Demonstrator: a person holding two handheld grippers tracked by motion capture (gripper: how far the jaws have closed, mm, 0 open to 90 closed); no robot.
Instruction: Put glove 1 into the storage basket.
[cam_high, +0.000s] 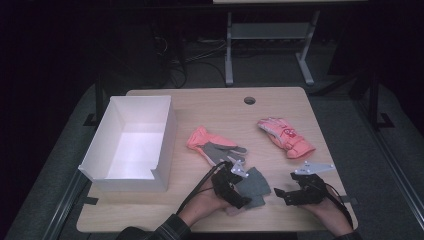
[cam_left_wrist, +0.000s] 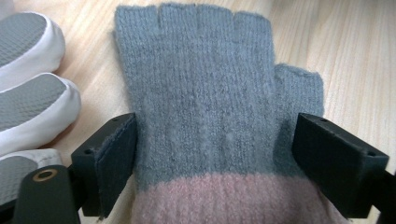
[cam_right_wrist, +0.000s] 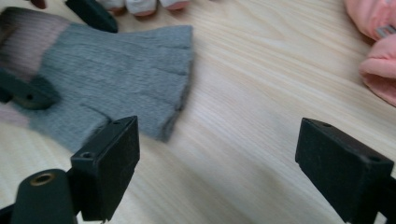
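A grey fingerless knit glove (cam_high: 256, 185) with a pink cuff lies flat near the table's front edge. My left gripper (cam_high: 239, 189) is open and straddles it just above the cuff. In the left gripper view the glove (cam_left_wrist: 205, 93) lies between the two black jaws of the left gripper (cam_left_wrist: 215, 158), whose pads do not press on it. My right gripper (cam_high: 281, 194) is open to the glove's right. In the right gripper view the right gripper (cam_right_wrist: 219, 158) has only bare wood between its jaws, and the glove (cam_right_wrist: 116, 79) lies at the upper left.
An orange work glove with a grey palm (cam_high: 212, 145) lies just beyond the left gripper; its fingers (cam_left_wrist: 28, 107) lie close beside the grey glove. A pink and white glove (cam_high: 286, 136) lies at the right. An open white box (cam_high: 165, 135) stands at the left.
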